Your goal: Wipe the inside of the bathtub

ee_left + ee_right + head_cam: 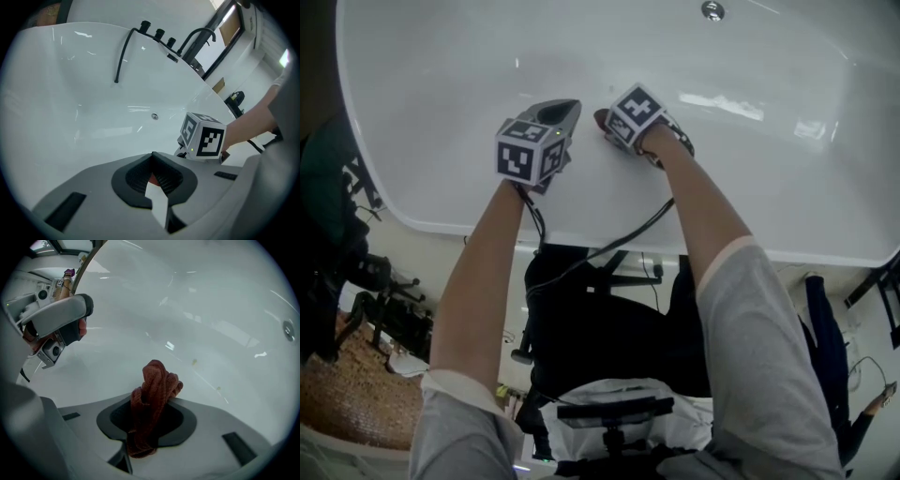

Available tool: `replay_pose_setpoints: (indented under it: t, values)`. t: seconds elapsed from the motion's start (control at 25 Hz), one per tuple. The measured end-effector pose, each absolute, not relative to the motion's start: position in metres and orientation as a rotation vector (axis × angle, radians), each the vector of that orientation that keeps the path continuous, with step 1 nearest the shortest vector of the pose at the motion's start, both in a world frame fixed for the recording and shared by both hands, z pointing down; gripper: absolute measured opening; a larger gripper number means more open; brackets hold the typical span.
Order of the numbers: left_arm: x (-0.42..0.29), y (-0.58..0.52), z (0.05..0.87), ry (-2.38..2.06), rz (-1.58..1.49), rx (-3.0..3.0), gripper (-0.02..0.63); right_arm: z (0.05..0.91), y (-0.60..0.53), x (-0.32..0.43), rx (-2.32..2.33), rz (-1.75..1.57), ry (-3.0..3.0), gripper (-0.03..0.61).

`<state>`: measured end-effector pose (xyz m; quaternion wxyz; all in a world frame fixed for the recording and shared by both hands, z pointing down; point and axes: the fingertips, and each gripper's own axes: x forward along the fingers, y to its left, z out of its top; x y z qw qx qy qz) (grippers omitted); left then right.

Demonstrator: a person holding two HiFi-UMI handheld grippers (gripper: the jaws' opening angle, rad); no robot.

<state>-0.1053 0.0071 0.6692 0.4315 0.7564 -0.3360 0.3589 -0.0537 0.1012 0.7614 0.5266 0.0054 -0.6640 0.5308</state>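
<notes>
Both grippers hang over the inside of the white bathtub (441, 56), side by side and close together, above its sloping near wall just past the near rim; the left gripper (152, 155) is clenched, its two dark ribbed pads meeting at the tip with no gap, and only a small reddish patch shows deep between them, too little to tell what it is; the right gripper (154, 401) grips a red-brown cloth (154, 380), a bunched, twisted wad that stands up out of the jaws toward the bathtub's wall and hangs a little below the pads on the near side; in the head view a bit of that cloth (600, 119) peeks out beside the right gripper's marker cube (635, 111), apparently touching or just above the bathtub's surface, though contact cannot be told for sure; the left gripper's grey jaws (565, 111) point deeper into the bathtub; a round metal fitting (712, 9) sits in the bathtub's far part, well apart from both grippers; black tap fittings (159, 33) and a curved black spout (201, 33) stand on the bathtub's far rim, with a thin black hose (123, 51) hanging down inside its wall; two small yellowish specks (194, 363) mark the bathtub's surface beyond the cloth; black cables (609, 244) trail from the grippers back over the bathtub's near rim.
</notes>
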Motion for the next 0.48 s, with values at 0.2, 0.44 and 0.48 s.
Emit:
replay_pose_setpoints:
  t: [0.2, 0.44, 0.48]
  values:
    - [-0.066, 0.012, 0.686, -0.747, 0.906, 1.915, 0.008, 0.789, 0.098, 0.025, 0.118, 1.216, -1.470, 0.118]
    - [-0.044, 0.006, 0.704, -0.685, 0.906, 1.952, 0.008, 0.812, 0.095, 0.065, 0.155, 1.199, -1.407, 0.117]
    - [-0.046, 0.005, 0.708, -0.688, 0.908, 1.951, 0.008, 0.813, 0.095, 0.060, 0.151, 1.206, -1.414, 0.117]
